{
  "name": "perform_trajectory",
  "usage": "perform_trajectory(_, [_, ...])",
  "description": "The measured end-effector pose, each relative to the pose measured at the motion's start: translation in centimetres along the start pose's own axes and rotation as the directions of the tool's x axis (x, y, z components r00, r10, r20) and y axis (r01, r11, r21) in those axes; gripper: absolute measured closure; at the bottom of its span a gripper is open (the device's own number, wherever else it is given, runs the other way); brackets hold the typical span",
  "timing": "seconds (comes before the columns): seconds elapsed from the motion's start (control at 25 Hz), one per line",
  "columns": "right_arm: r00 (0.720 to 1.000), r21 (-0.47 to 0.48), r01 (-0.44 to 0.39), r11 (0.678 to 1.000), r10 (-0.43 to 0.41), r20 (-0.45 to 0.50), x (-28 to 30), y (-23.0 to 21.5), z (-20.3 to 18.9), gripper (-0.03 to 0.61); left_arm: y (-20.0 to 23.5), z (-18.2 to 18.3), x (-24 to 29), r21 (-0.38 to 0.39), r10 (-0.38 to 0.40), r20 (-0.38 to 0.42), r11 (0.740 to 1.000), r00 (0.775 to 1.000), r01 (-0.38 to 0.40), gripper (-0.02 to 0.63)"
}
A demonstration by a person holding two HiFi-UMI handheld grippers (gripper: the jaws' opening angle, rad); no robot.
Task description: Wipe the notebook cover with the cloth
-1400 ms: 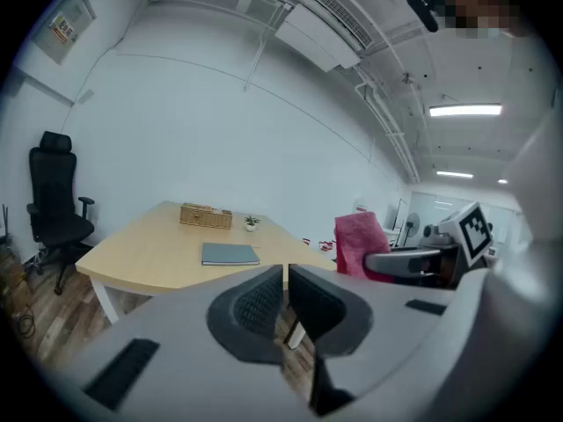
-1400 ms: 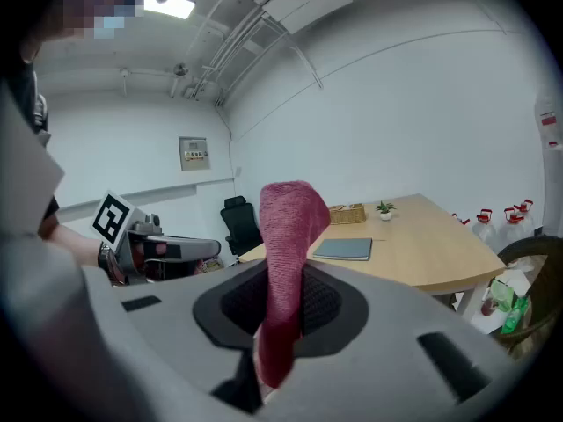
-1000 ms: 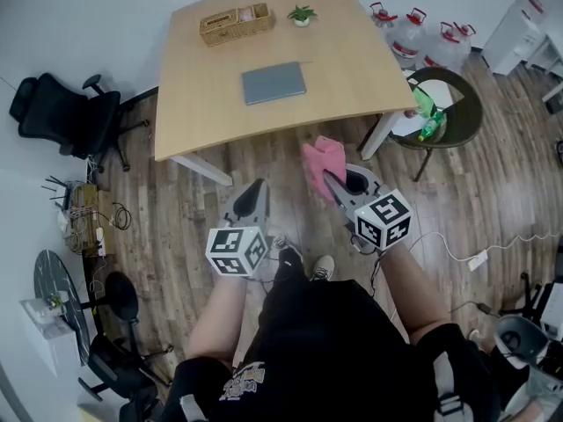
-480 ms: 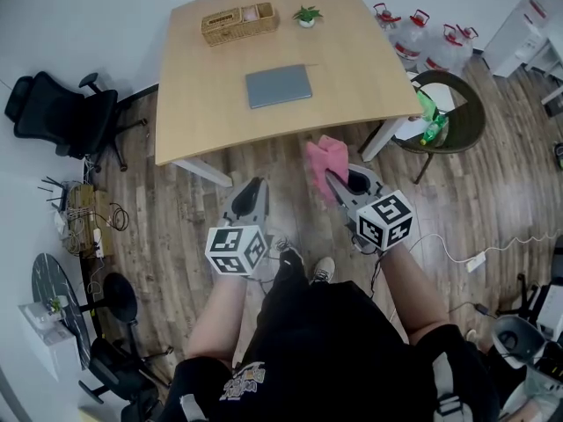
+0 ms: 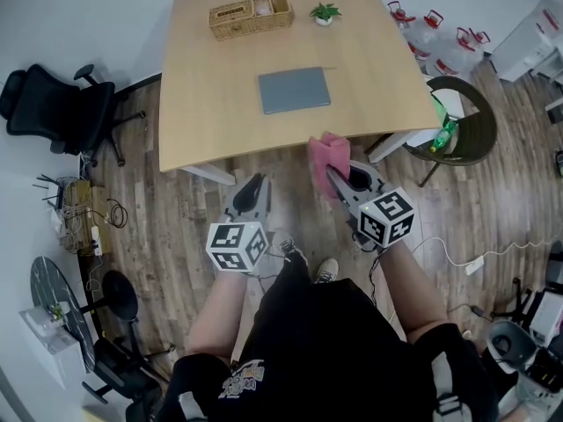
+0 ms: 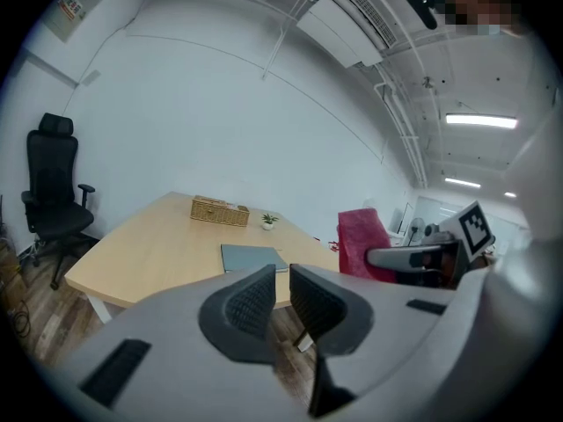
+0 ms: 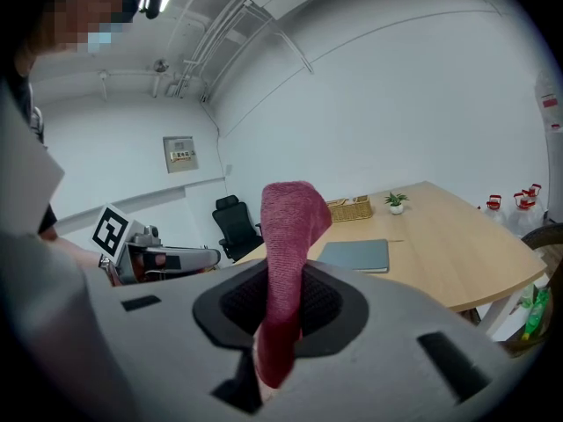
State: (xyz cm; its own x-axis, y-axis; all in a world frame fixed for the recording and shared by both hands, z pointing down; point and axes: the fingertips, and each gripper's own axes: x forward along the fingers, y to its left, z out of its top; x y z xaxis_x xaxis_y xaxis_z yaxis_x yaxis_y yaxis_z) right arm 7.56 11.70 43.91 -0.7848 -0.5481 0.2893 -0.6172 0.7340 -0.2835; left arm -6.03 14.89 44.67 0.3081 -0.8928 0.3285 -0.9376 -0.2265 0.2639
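Ahead, basket [image 5: 251, 16], plant [image 5: 325, 12] beyond notebook [image 5: 295, 90]; right tongs [image 5: 334, 177] pinch cloth [image 5: 325, 152], left tongs [image 5: 256, 183] seemingly shut.

One table [image 5: 211, 95]; one notebook [image 5: 295, 90], one cloth [image 5: 327, 152], one wicker basket [image 5: 251, 16], one potted plant [image 5: 325, 12]

**Basket and plant share an office table**

A wicker basket [image 5: 251, 16] and a small potted plant [image 5: 325, 12] stand apart at the far end of a light wooden table [image 5: 211, 104]. A black office chair [image 5: 53, 112] sits to its left; water jugs [image 5: 440, 51] cluster on the wooden floor [image 5: 167, 227] at right.
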Motion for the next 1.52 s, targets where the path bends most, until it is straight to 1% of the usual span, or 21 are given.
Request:
perform_trajectory(0.28, [1.000, 0.007, 0.029, 1.000, -0.029, 0.003, 6.3, -1.1, 2.3, 0.514, 5.1, 2.0, 3.2, 0.006, -0.033, -0.024, 0.999, 0.999, 0.033, 0.557])
perform_trajectory(0.4, [0.999, 0.002, 0.047, 0.999, -0.047, 0.005, 8.3, -1.6, 3.5, 0.514, 6.7, 2.9, 4.5, 0.011, -0.054, -0.032, 0.998, 0.998, 0.054, 0.544])
perform_trajectory(0.64, [0.998, -0.008, 0.060, 0.998, -0.060, 0.006, 10.7, -3.0, 5.5, 0.514, 8.1, 4.1, 7.6, 0.012, -0.080, -0.051, 0.997, 0.995, 0.081, 0.522])
perform_trajectory(0.84, [0.999, -0.009, 0.030, 1.000, -0.030, -0.012, 12.4, -5.1, 6.0, 0.514, 8.2, 3.8, 10.4, 0.001, -0.067, -0.075, 0.998, 0.995, 0.067, 0.504])
perform_trajectory(1.0, [0.999, 0.004, -0.016, 1.000, 0.016, -0.042, 14.1, -8.0, 6.1, 0.514, 8.2, 3.2, 13.6, -0.012, -0.030, -0.114, 1.000, 0.993, 0.029, 0.491])
perform_trajectory(1.16, [0.994, 0.022, -0.079, 0.997, 0.081, -0.077, 16.1, -11.1, 6.7, 0.514, 9.5, 2.9, 16.5, -0.035, 0.047, -0.148, 0.998, 0.988, -0.053, 0.488])
perform_trajectory(1.32, [0.985, 0.034, -0.139, 0.990, 0.141, -0.099, 18.1, -14.1, 7.3, 0.514, 11.1, 2.6, 19.0, -0.056, 0.130, -0.167, 0.988, 0.977, -0.141, 0.488])
perform_trajectory(1.52, [0.968, 0.043, -0.210, 0.977, 0.214, -0.132, 19.8, -16.6, 7.3, 0.514, 12.0, 2.2, 21.6, -0.075, 0.212, -0.188, 0.971, 0.959, -0.229, 0.488])
